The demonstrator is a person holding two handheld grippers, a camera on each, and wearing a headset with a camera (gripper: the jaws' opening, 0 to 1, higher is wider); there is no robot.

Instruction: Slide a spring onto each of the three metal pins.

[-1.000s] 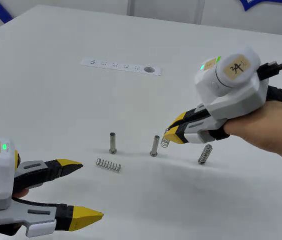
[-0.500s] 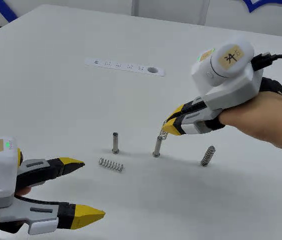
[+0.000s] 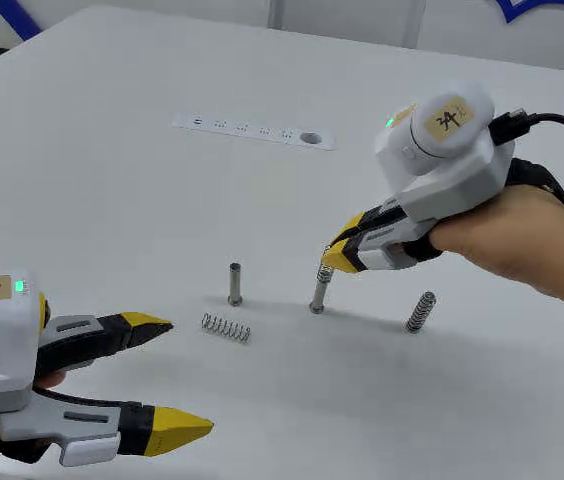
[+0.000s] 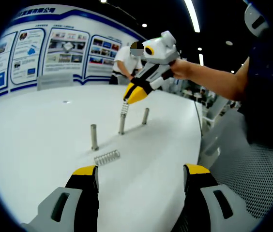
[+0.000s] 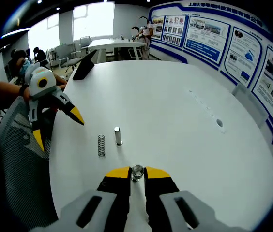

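Right tongs [image 3: 331, 262] clasp spring [image 3: 325, 274], socket strip [image 3: 252, 131] beyond

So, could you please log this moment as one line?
right gripper: shut on spring, at middle pin top | left gripper: open, empty | loose spring: lying flat

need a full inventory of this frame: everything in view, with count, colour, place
Pins: 3, silver, upright row mid-table: left pin bare, middle pin, right pin apparently sleeved.
Springs: 3, silver: loose spring lying before the left pin, fitted spring on the right pin, held spring at the middle pin's top.
Power strip: 1, white, far side of table.
Table: 1, white.
Cable: 1, black, behind the right gripper.
Left tongs: yellow tips, open, near left.
Right tongs: yellow tips, shut on the held spring.
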